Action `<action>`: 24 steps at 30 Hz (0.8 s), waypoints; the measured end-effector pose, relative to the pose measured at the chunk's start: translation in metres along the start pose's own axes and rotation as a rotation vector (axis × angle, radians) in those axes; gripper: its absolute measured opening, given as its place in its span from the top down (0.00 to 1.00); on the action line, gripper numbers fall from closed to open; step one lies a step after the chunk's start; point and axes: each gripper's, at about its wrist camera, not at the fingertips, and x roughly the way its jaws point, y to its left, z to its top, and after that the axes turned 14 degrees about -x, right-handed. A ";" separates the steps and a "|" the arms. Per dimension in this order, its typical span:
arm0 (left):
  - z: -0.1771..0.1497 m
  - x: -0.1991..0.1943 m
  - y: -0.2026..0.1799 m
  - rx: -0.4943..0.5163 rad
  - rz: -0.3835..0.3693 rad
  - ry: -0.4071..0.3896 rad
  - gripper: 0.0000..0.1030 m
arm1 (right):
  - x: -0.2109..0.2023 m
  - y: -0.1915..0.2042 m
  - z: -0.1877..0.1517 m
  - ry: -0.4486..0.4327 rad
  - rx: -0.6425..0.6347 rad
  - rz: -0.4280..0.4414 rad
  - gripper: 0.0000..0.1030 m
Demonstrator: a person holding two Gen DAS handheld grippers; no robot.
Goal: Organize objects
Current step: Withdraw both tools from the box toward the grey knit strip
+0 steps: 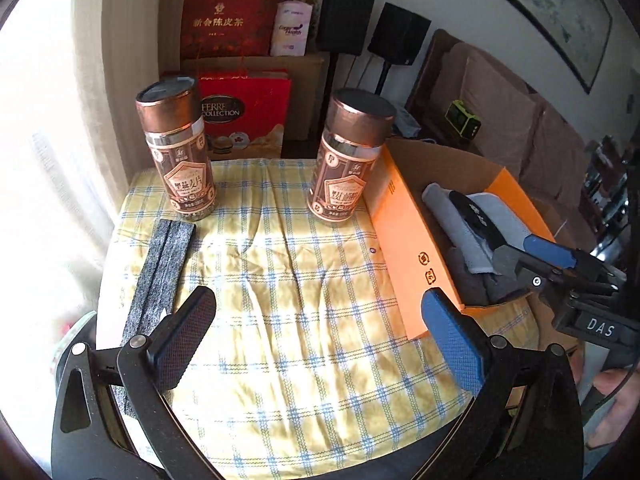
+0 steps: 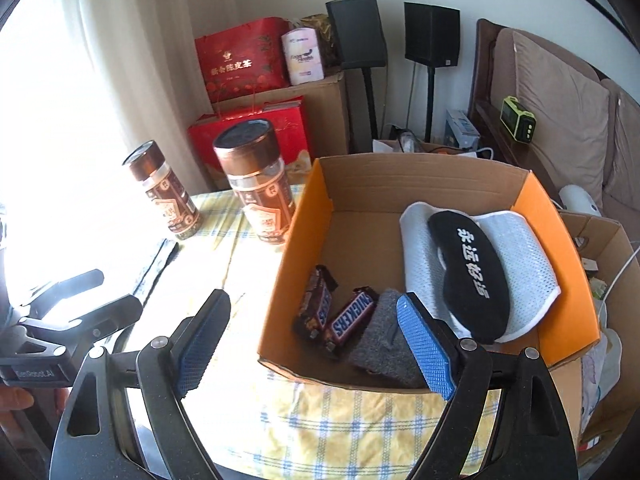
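The orange cardboard box (image 2: pixel 556 264) stands at the right edge of the bench (image 1: pixel 304 320), which carries a yellow checked cloth; it already holds two Snickers bars (image 2: pixel 348 318), a grey folded cloth (image 2: pixel 384 344), a white mesh insole (image 2: pixel 524 264) and a black insole (image 2: pixel 472 276). Left outside the box are two copper-lidded jars: the nearer jar (image 1: pixel 344 164) stands upright just beside its left wall, the farther jar (image 1: pixel 180 152) well left of it. A dark grey strip (image 1: pixel 160 272) lies flat, well left of the box. The left tool (image 1: pixel 320 336) is spread open and empty over bare cloth; the right tool (image 2: pixel 316 344) is likewise open and empty, at the box's near wall. Judgement: the strip is likely next; being thin and flat, it calls for a low pinch across its width. The nearer jar crowds the box wall and could tip.
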 end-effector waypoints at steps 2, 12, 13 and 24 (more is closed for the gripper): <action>-0.005 -0.002 0.020 -0.014 0.038 -0.006 0.00 | 0.003 0.012 0.003 0.000 -0.020 0.018 0.16; -0.028 -0.008 0.133 -0.141 0.176 -0.005 0.00 | 0.025 0.065 0.011 0.015 -0.102 0.109 0.16; -0.031 -0.009 0.142 -0.157 0.182 -0.003 0.00 | 0.028 0.070 0.011 0.016 -0.106 0.118 0.16; -0.054 -0.010 0.182 -0.219 0.173 0.017 0.00 | 0.063 0.122 0.019 0.042 -0.151 0.199 0.18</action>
